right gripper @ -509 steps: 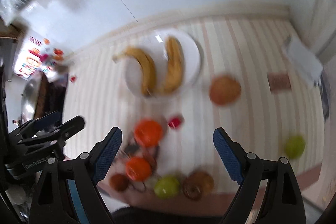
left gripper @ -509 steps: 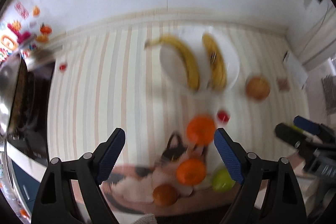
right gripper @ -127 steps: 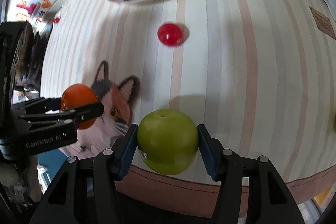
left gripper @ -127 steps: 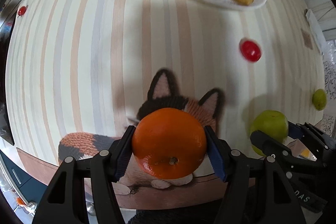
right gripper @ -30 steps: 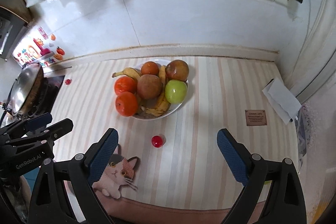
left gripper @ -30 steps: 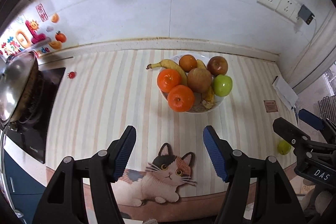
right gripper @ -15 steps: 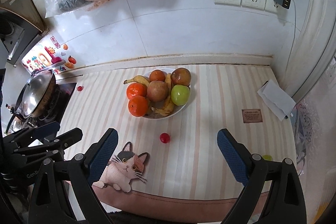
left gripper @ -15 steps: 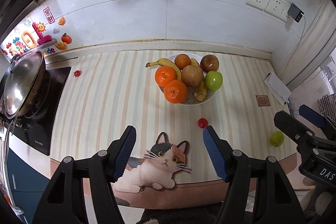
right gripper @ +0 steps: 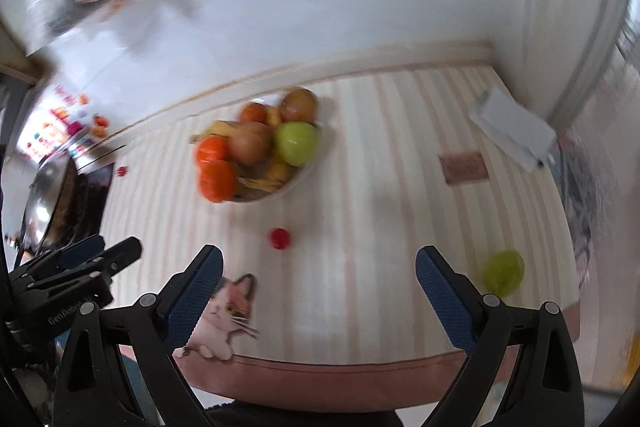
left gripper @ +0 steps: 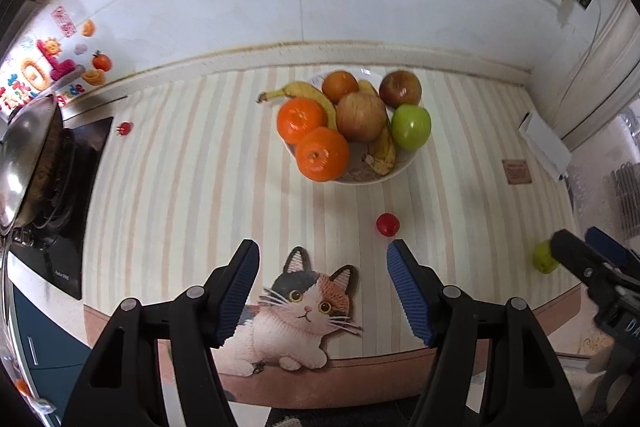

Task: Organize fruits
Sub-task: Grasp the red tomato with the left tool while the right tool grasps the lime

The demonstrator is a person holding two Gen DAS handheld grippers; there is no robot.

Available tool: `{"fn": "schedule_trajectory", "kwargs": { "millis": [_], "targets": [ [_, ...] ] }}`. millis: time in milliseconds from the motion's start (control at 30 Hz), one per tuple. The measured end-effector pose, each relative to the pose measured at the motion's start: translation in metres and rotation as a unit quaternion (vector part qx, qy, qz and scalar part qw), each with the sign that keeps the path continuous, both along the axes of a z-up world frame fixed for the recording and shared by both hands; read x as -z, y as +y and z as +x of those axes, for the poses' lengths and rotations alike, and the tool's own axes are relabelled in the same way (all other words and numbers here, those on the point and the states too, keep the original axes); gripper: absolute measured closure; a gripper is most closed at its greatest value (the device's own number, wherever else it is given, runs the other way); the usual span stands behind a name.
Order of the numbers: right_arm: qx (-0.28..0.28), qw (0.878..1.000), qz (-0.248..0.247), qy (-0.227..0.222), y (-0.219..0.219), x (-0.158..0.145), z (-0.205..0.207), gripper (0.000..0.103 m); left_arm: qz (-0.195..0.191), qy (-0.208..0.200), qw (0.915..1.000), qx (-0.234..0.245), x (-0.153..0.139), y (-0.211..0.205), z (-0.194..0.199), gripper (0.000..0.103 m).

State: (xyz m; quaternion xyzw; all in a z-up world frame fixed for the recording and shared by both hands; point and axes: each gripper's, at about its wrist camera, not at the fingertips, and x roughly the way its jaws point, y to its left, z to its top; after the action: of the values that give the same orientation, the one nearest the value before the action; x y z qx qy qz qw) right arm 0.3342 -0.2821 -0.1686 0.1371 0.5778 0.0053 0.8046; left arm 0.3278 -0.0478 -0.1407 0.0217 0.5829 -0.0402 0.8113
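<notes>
A striped counter point(left gripper: 192, 187) is seen; a fruit-filled plate point(left gripper: 404, 163) at 12 o'clock, a red fruit point(left gripper: 387, 225) centrally, a small green fruit point(left gripper: 543, 261) at 3.

The tabletop point(left gripper: 192, 187) wears a matt striped cloth, and the white bowl point(left gripper: 404, 165) looks like smooth glazed ceramic. The green apple point(left gripper: 411, 127) is glossy-skinned, the oranges point(left gripper: 323, 154) finely dimpled. The left hand-held gripper point(left gripper: 323, 291) is matt black plastic with ribbed blue pads point(left gripper: 240, 287); the wok point(left gripper: 24, 155) is shiny metal.
</notes>
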Motion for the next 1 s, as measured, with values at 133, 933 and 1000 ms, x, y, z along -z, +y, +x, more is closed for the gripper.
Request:
{"fn": "schedule_trajectory", "kwargs": {
  "millis": [133,933,1000],
  "targets": [
    [0.061,0.997,0.012,0.04,-0.047,0.039,-0.004,0.004,0.0,0.031,0.9994,0.013,0.031,-0.016,0.016,0.039],
    [0.237,0.961,0.052,0.13,-0.19,0.18,-0.037,0.044,0.006,0.19,0.9785,0.079,0.167,-0.093,0.064,0.046],
    [0.229,0.965,0.043,0.119,-0.187,0.183,-0.034,0.044,0.008,0.189,0.9782,0.085,0.169,-0.095,0.062,0.064]
  ]
}}
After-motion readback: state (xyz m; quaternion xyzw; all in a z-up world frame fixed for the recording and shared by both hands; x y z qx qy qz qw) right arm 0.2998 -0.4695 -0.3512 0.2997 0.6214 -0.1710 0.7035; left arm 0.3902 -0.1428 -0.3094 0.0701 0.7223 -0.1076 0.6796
